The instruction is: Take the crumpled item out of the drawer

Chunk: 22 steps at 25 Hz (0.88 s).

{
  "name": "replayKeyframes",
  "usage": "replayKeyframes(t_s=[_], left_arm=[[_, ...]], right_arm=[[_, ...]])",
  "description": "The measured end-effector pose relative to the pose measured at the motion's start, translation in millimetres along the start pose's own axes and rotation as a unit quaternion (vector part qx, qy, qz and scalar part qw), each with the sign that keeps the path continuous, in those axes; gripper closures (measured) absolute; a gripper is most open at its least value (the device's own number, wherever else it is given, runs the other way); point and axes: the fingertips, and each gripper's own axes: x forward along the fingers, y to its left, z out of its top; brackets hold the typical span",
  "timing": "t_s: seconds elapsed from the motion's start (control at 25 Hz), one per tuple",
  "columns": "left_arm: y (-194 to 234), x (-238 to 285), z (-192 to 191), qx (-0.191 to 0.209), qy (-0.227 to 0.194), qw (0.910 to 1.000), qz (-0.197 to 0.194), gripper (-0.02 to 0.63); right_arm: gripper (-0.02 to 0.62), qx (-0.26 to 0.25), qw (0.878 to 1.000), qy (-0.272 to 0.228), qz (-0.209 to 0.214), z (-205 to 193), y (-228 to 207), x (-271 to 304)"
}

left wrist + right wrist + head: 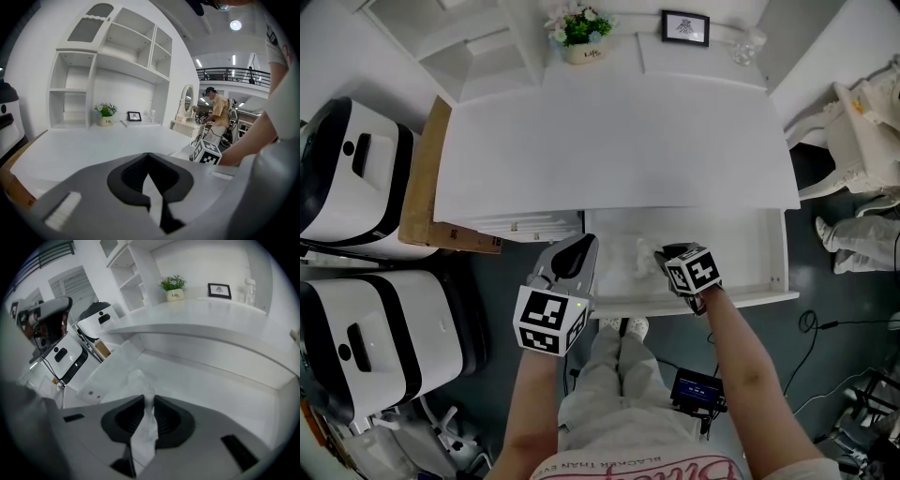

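The drawer (750, 292) under the white desk stands pulled out on the right side. A crumpled white tissue-like item (641, 256) lies at its left part. My right gripper (662, 251) reaches into the drawer from the front. In the right gripper view this gripper (148, 398) is shut on the crumpled item (143, 427), and a strip of it runs between the pads while the rest (138, 379) bunches on the drawer floor (206, 380). My left gripper (577, 251) hovers outside the drawer by its left front corner. Its jaws (148, 155) are shut and hold nothing.
The desk top (609, 141) carries a flower pot (578, 33) and a picture frame (685, 28) at the back. Two white-and-black machines (356, 178) (384, 337) and a cardboard box (422, 192) stand at the left. Another person (862, 234) is at the right.
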Motion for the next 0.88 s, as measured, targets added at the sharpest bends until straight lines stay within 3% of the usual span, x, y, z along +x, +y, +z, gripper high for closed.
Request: replayKeyframes(t_s=[0.88], left_arm=[[-16.1, -39.8, 74.3, 0.035, -0.084, 0.9958, 0.008, 0.603]], right_arm=[[0.523, -0.062, 0.993, -0.086, -0.044, 57.0, 25.0, -104.3]])
